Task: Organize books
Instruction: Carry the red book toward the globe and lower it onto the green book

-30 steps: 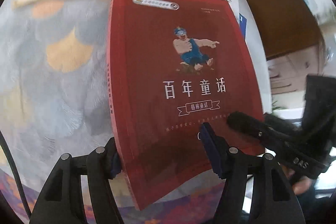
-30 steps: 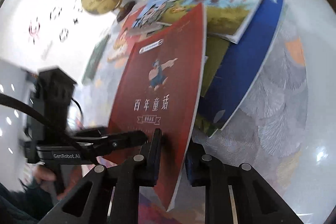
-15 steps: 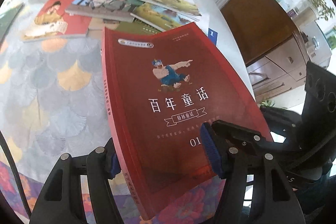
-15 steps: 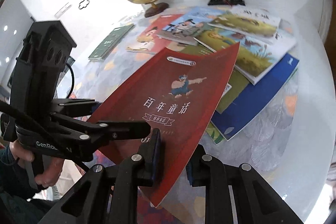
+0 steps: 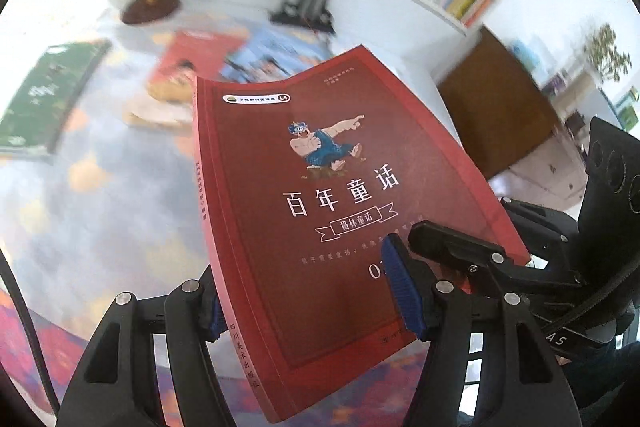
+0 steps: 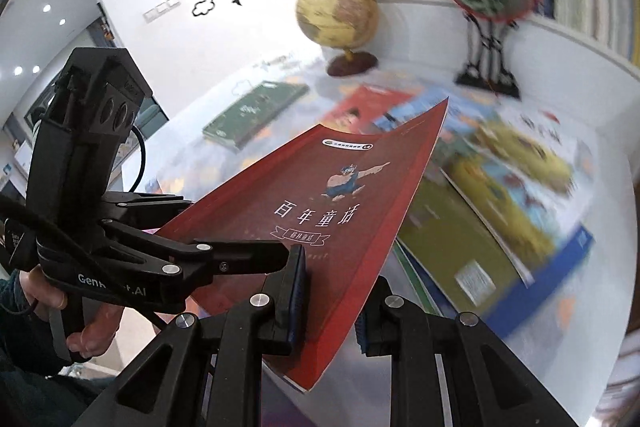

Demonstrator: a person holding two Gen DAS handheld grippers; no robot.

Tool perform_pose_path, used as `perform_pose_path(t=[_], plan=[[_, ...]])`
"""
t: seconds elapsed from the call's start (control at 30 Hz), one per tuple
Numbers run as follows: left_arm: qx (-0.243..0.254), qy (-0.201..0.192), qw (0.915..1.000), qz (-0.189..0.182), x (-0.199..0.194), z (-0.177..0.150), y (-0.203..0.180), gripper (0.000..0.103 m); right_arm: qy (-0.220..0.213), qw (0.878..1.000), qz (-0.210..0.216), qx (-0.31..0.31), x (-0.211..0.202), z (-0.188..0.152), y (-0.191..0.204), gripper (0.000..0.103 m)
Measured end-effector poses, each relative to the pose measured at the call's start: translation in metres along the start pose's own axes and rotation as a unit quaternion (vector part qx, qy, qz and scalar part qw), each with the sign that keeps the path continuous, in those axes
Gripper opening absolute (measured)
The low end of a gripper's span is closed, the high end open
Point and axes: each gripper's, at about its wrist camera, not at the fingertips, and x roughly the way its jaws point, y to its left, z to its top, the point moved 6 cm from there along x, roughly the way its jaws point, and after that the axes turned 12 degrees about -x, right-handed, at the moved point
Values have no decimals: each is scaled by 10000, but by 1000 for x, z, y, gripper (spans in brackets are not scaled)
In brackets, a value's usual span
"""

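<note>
Your right gripper (image 6: 332, 303) is clamped on the near corner of the red book (image 6: 320, 219), one pad on the cover, one beneath. Your left gripper (image 5: 312, 295) pinches the same book (image 5: 320, 211) across its lower edge, by the spine. The book hangs tilted above the table (image 5: 100, 195). Other books (image 6: 500, 195) lie spread below; beyond them stand a globe (image 6: 336, 11) and shelf (image 6: 560, 39).

Glossy paper cover — red book (image 5: 320, 227)
</note>
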Motion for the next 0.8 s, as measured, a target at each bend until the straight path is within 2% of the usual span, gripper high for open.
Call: perform_pose_path(t=[0.13,0.2,0.4,0.6,0.8], plan=[[-107,-257,9996,-82,-34,41,57,62,-66,9998,-128,-154,34,53,31,22],[-163,-352,9992,-10,-49,64,93,62,-96,9996,-151,-197,53,77,46,25],[-285,-493,9980,256,-75,122,199,62,-101,9998,106,-93,146,148,92,25],[-340,-337,9978,449,-67,168,281,62,35,9994,245,223,235,198,121,25],[-304,-142,9988,365,-44,190,314,62,224,9973,137,693,284,213,126,26]])
